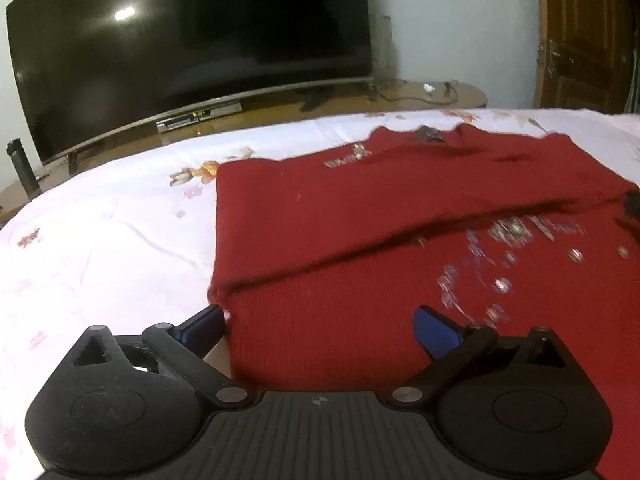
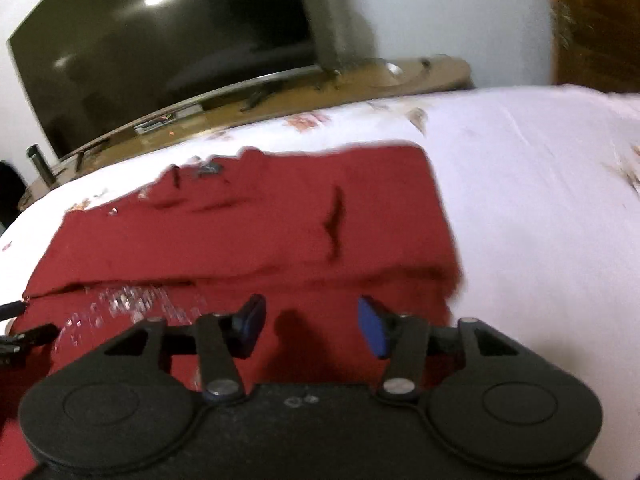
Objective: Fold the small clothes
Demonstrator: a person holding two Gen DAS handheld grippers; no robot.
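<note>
Bedsheet [image 1: 100, 240] white, floral; television [image 1: 180, 48] beyond.

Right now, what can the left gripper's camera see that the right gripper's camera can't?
Only the left wrist view shows the left gripper, jaws wide open, and the sheet beside the red sweater's left edge. Only the right wrist view shows the right gripper, open over the cloth, and the sheet past the sweater's right edge. Both show the sweater on the white flowered bedsheet and the dark television behind.

It was a home bedroom: a bed under a white floral-printed sheet [image 1: 120, 240] lay beneath the gripper, a large curved black television [image 1: 192, 48] on a low wooden cabinet [image 1: 400, 100] stood ahead, a carved wooden door [image 1: 588, 32] ahead-right.
</note>
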